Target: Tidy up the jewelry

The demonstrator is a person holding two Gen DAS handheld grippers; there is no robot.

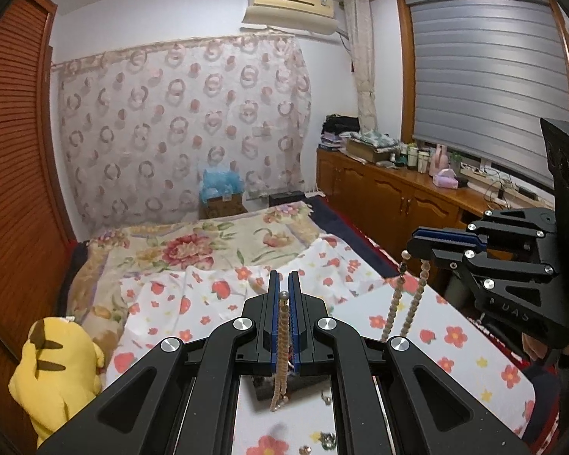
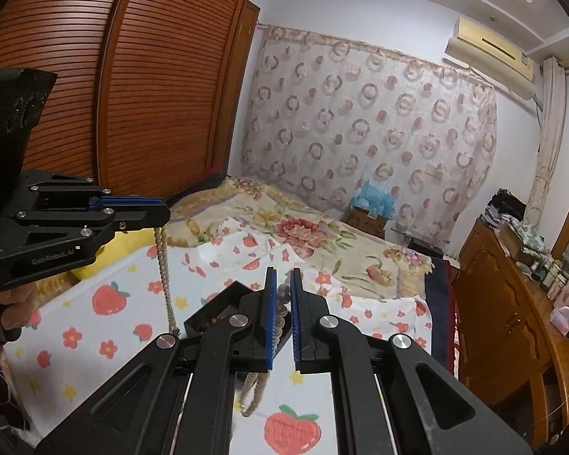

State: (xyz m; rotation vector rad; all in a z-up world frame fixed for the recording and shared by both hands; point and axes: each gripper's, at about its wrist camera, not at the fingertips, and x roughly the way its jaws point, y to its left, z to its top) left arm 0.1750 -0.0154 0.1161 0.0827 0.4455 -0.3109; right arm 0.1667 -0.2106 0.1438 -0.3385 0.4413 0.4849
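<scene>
A long beige bead necklace (image 1: 283, 345) is stretched between both grippers above the strawberry-print cloth (image 1: 455, 326). My left gripper (image 1: 283, 292) is shut on one part of it; strands hang down between its fingers. In the right wrist view the left gripper (image 2: 163, 210) shows at left with beads (image 2: 165, 276) hanging below. My right gripper (image 2: 281, 284) has its jaws narrowly apart around beads (image 2: 282, 305), which drape against the left pad. It shows at right in the left wrist view (image 1: 411, 242), strands (image 1: 398, 299) dangling. A black jewelry box (image 2: 223, 303) lies below.
Small loose jewelry pieces (image 1: 324, 440) lie on the cloth near the front edge. A yellow plush toy (image 1: 57, 371) sits at the left. A wooden cabinet (image 1: 398, 197) with bottles runs along the right. A slatted wardrobe (image 2: 151, 76) stands at the left.
</scene>
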